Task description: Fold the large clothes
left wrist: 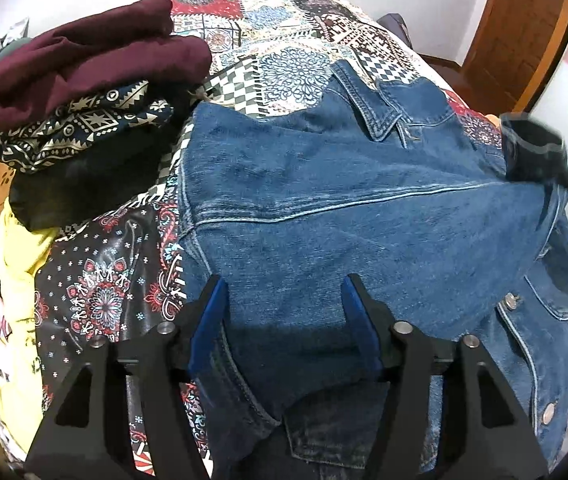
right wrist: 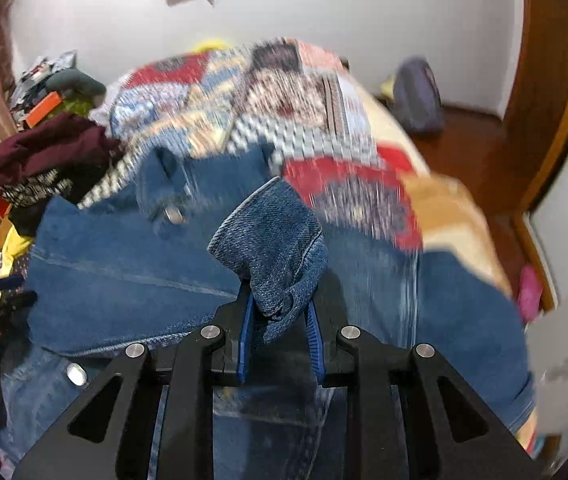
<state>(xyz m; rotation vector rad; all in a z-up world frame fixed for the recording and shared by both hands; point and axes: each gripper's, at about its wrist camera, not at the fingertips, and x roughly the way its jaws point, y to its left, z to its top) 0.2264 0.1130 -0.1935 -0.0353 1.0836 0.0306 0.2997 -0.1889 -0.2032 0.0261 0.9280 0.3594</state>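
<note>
Patchwork bedspread (left wrist: 284,12) covered the bed. Denim jacket (left wrist: 344,208) lay spread across its near right part, collar at the far side. Stack of folded clothes (left wrist: 84,80) sat far left, maroon piece on top, just beside the jacket. Right gripper (right wrist: 280,320) was clamped on a bunched denim cuff (right wrist: 272,232), lifted off the jacket. Left gripper (left wrist: 284,300) hung over the jacket's near edge, jaws apart, nothing pinched.

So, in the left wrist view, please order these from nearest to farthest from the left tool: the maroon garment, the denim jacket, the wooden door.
1. Denim jacket: directly under and between the fingers of the left tool.
2. Maroon garment: on top of the pile, upper left.
3. Wooden door: beyond the bed, upper right.
</note>
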